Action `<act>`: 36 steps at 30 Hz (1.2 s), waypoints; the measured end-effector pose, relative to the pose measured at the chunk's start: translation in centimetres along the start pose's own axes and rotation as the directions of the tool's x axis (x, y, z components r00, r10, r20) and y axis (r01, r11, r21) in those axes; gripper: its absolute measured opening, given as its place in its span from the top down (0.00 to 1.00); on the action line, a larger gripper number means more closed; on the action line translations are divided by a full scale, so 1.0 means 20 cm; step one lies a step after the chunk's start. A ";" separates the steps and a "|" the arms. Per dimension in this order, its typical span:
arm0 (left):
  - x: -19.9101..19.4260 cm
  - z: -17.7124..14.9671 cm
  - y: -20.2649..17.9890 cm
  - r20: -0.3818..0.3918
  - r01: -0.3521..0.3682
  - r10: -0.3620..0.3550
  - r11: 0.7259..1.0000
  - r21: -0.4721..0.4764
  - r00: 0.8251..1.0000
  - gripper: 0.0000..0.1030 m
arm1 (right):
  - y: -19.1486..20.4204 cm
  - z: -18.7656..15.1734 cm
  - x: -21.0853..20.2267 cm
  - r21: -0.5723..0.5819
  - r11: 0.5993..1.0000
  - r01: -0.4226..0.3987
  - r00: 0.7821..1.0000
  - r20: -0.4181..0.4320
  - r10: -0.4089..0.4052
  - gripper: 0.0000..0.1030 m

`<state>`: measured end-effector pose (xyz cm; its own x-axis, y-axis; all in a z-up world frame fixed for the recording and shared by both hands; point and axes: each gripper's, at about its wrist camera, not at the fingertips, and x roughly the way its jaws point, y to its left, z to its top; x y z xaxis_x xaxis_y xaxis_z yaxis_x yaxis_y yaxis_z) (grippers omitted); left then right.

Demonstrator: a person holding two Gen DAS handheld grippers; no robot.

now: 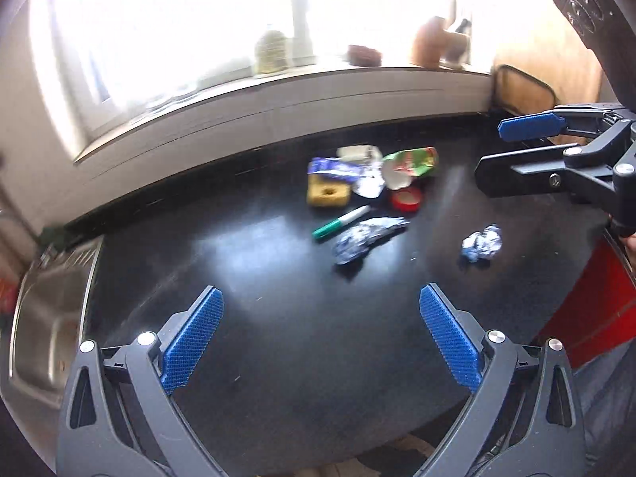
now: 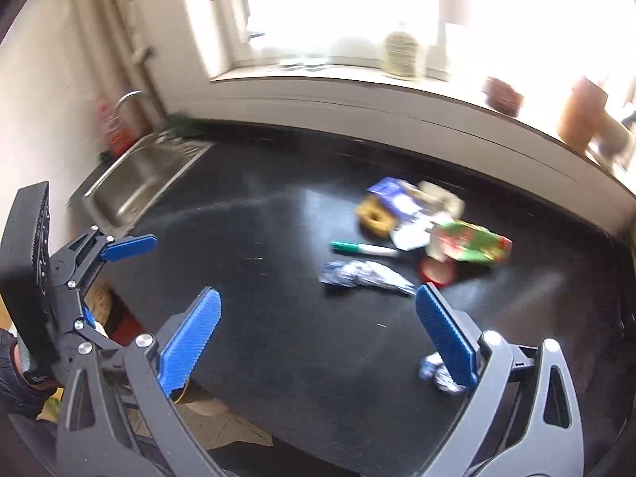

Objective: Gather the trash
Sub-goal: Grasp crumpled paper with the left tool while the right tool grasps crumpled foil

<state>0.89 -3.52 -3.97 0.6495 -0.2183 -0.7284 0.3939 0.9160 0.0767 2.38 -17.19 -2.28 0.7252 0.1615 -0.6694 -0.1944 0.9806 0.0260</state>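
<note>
Trash lies on a black counter (image 1: 278, 318): a crumpled foil ball (image 1: 481, 243), a long crumpled silver-blue wrapper (image 1: 367, 236), a green-red snack bag (image 1: 411, 161), a blue-white wrapper (image 1: 334, 169) and white packaging. My left gripper (image 1: 320, 340) is open and empty above the counter's near part. My right gripper (image 2: 318, 332) is open and empty; the foil ball (image 2: 439, 373) lies just behind its right finger. The right gripper also shows in the left wrist view (image 1: 491, 147), open, at the right. The left gripper shows in the right wrist view (image 2: 131, 246), at the left.
A green marker (image 1: 342, 220), a yellow sponge (image 1: 328, 192) and a red tape roll (image 1: 406, 200) lie among the trash. A steel sink (image 2: 139, 183) is at the counter's left end. A windowsill (image 1: 278, 75) with jars runs behind. Something red (image 1: 588, 318) stands at the right.
</note>
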 end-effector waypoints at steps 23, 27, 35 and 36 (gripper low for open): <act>0.89 0.11 -0.20 -0.160 0.113 -0.085 0.978 0.174 0.984 0.07 | -0.59 -0.43 0.42 0.100 0.990 0.101 0.976 -0.205 -0.079 0.08; 1.07 0.10 -0.19 -0.204 0.132 -0.096 0.977 0.169 0.974 0.07 | -0.64 -0.51 0.59 0.071 0.993 0.094 0.961 -0.269 -0.072 0.12; 1.21 0.13 -0.25 -0.226 0.206 -0.165 0.963 0.174 0.960 0.17 | -0.65 -0.54 0.73 -0.020 0.997 0.074 0.951 -0.298 -0.076 0.39; 1.21 0.14 -0.26 -0.228 0.210 -0.171 0.964 0.161 0.959 0.23 | -0.65 -0.53 0.73 -0.021 0.997 0.071 0.954 -0.292 -0.074 0.49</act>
<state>16.40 -14.43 -20.17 0.4075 -0.2890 -0.8663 0.6208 0.7833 0.0307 8.39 -28.87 -20.26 0.5129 0.0491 -0.8570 -0.1561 0.9871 -0.0368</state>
